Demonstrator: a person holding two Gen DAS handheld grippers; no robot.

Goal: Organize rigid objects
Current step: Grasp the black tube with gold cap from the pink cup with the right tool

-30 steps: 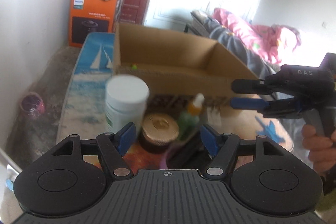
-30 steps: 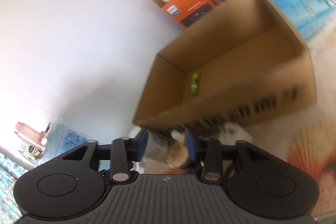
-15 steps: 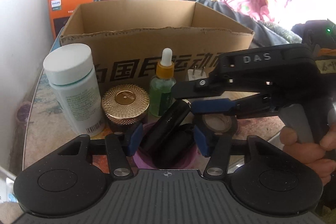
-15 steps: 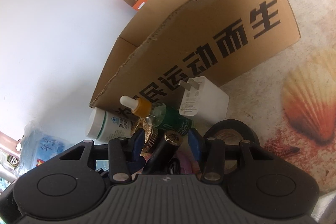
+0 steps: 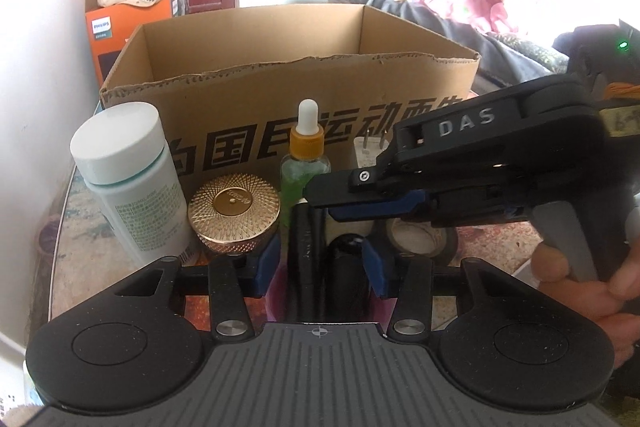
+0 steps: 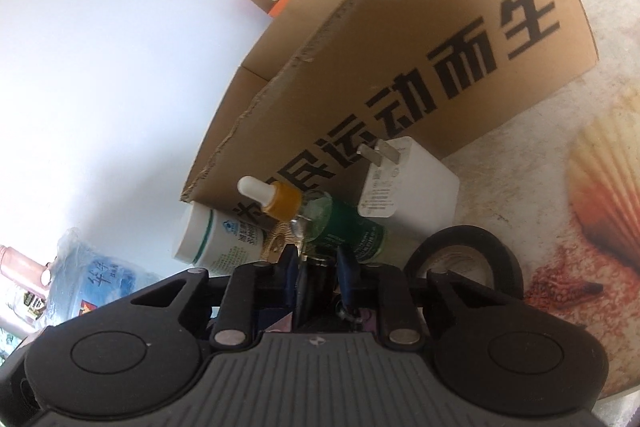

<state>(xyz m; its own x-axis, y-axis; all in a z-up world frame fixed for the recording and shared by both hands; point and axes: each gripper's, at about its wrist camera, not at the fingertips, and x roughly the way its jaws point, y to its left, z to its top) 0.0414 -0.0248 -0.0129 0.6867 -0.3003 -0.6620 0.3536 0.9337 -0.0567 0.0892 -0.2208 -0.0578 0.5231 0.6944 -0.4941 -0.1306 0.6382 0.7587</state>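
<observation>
Cardboard fills the background: an open box [image 5: 288, 67] with black printing stands at the far side of the table [image 6: 540, 155], and the loose things wait in a row against its front wall. From the left view they run white bottle [image 5: 128, 179], gold-lidded jar [image 5: 234, 213], green dropper bottle [image 5: 306, 163], white plug [image 6: 408, 183] and a roll of black tape [image 6: 468, 259].

Nearest of all is a black tube [image 5: 306, 247] standing in a pink cup, its long axis tilted up and away toward the box. The right gripper [image 5: 320, 203] comes in from the right side and its jaws are clamped on the tube's upper end — this hand has the grip. The left gripper [image 5: 320, 259] straddles the cup from the near side; its jaws are closing, with the tube and a second dark thing between them, though contact with either is not clear. The tube probably has to be lifted along its own axis — up and toward the box.
</observation>
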